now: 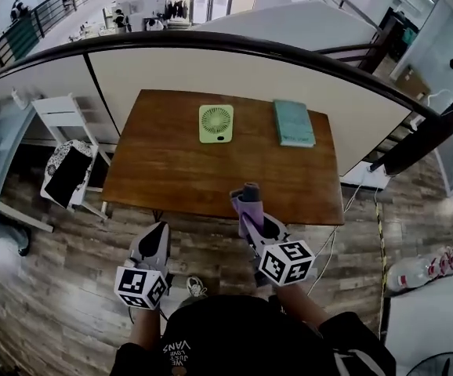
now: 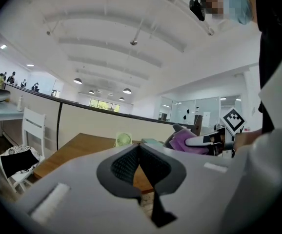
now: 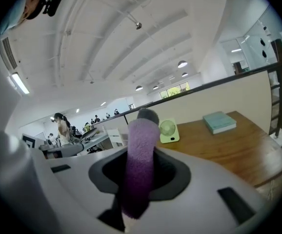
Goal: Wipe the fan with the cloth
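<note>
right gripper (image 1: pixel 247 208) clamped on purple cloth (image 1: pixel 251 194), over near edge of tabletop (image 1: pixel 172 171) | fan (image 1: pixel 216 124) by far edge — ahead, slightly left | left gripper (image 1: pixel 158 233) jaws together, empty — farther off

The brown rectangular wooden table (image 1: pixel 179 171) fills the middle of my head view, with one long edge turned toward me. On its far half, just left of centre in the frame, sits the small pale green square desk fan (image 1: pixel 216 124). To the right of it, near but not touching, lies a flat teal book (image 1: pixel 293 122) close to the table's far right corner.
</note>
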The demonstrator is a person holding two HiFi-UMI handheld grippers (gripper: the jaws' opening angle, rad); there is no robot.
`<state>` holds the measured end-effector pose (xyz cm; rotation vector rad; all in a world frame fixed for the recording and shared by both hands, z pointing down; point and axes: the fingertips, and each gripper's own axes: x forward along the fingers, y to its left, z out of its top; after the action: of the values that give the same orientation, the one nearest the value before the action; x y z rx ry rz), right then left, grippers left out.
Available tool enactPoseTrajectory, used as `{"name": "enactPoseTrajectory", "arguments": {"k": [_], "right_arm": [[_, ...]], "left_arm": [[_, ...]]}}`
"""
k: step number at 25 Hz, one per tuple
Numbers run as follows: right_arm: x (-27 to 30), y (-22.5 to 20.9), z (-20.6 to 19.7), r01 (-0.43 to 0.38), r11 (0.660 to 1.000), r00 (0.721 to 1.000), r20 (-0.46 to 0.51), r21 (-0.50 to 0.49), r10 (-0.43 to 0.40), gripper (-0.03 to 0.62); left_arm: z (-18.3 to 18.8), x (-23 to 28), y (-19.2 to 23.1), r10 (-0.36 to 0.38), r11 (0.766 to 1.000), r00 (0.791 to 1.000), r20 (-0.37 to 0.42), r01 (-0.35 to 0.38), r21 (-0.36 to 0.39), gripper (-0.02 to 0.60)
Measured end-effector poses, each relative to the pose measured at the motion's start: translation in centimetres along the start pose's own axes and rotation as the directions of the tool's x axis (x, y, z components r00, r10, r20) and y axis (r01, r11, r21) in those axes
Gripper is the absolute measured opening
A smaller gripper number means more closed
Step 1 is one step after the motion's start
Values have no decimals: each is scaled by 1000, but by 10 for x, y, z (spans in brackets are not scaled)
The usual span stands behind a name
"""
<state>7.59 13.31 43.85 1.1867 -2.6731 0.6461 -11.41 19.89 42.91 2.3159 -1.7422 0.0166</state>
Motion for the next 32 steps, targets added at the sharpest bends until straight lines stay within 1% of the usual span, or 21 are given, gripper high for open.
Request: {"name": "enactPoseTrajectory", "arguments": {"k": [4, 6, 10, 14, 16, 20, 24, 32], "right_arm": [[14, 5, -2, 60, 998, 998, 9, 26, -60, 98], [18, 5, -3, 85, 996, 996, 8, 32, -85, 98], [25, -1, -3, 115, 993, 993, -5, 36, -115, 98], [40, -12, -4, 120, 992, 993, -24, 44, -119, 98], [53, -21, -1, 113, 993, 993, -31, 39, -111, 98], [80, -44, 7, 93, 995, 994, -58, 27, -92, 98], [105, -71, 16, 67, 998, 994, -90, -4, -67, 98], [148, -116, 31, -18, 999, 989, -151, -30, 13, 98]], "left_arm": [[0, 12, 20, -80, 997, 996, -29, 80, 7, 11], [0, 19, 27, -106, 994, 994, -38, 107, 6, 11], [-4, 34, 35, -133, 991, 990, -54, 133, -17, 11], [-13, 54, 40, -150, 988, 985, -81, 148, -37, 11], [-15, 67, 44, -148, 989, 985, -86, 145, -39, 11], [-19, 97, 54, -118, 992, 988, -103, 114, -52, 11], [-23, 134, 57, -97, 995, 987, -130, 93, -38, 11], [-14, 201, 56, -50, 999, 992, -116, 50, -6, 11]]}}
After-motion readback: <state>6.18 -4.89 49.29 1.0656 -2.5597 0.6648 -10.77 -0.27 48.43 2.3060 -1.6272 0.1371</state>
